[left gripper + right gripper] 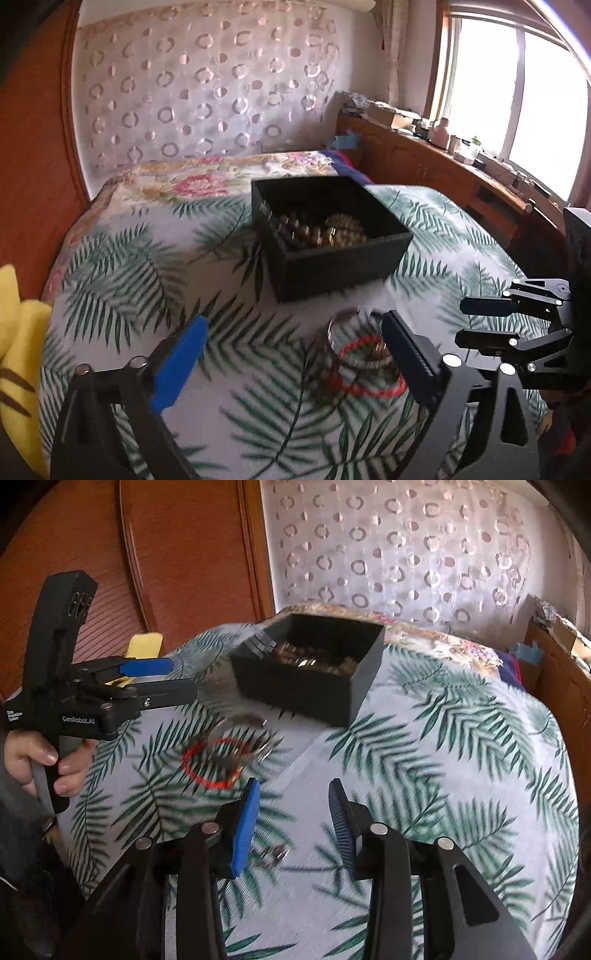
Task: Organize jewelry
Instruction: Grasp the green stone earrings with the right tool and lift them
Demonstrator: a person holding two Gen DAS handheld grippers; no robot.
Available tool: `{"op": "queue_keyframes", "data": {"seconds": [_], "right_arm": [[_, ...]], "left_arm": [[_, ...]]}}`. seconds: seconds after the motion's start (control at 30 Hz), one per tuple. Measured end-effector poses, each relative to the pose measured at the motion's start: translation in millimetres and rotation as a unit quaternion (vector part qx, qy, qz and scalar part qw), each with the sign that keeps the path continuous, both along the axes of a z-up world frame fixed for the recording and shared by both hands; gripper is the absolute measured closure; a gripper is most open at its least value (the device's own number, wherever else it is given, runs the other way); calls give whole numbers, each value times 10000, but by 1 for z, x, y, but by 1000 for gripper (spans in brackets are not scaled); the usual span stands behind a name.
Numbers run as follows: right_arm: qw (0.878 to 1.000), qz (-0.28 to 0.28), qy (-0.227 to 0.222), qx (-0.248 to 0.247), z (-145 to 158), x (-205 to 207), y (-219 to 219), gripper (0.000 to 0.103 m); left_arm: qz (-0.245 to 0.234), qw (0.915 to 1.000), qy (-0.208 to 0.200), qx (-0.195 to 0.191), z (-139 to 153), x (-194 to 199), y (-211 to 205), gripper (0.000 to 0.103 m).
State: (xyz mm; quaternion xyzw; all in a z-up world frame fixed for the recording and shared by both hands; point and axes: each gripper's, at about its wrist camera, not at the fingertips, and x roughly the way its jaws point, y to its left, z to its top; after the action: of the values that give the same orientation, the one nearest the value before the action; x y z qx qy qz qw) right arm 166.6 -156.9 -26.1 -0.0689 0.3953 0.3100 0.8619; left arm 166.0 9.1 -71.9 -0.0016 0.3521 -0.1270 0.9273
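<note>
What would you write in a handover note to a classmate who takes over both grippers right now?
Left gripper: open, empty, over the bedspread.
Right gripper: open, empty.
Black box: on the bed, beaded bracelets already inside.
Left to do: red cord bracelet and metal bangle lie in a small heap in front of the box; a small metal piece sits between the right gripper's fingers. Move these into the box.

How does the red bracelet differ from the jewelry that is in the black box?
The red bracelet lies loose on the leaf-print bedspread, while the beaded jewelry sits inside the black box. The red bracelet is a thin red cord loop; the beaded jewelry is brown and golden beads. The red bracelet overlaps a metal bangle; the beaded jewelry is piled together. Neither is held by a gripper.
</note>
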Motion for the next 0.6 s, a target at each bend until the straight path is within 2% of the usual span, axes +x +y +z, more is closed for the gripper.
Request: {"op": "queue_keyframes", "data": {"seconds": [0.3,0.47,0.6], "right_arm": [[9989,447,59,-153,-1,-22,19,62],[9970,615,42,-466,-8,-27,30,62],[9947,661,-60,-783,-16,-27,33,70]], "left_arm": [[143,9995,252,92,-19,-19,14,8],[142,9994,293,94,-22,-24,18,8],[144,9993,331,94,-23,-24,18,8]]}}
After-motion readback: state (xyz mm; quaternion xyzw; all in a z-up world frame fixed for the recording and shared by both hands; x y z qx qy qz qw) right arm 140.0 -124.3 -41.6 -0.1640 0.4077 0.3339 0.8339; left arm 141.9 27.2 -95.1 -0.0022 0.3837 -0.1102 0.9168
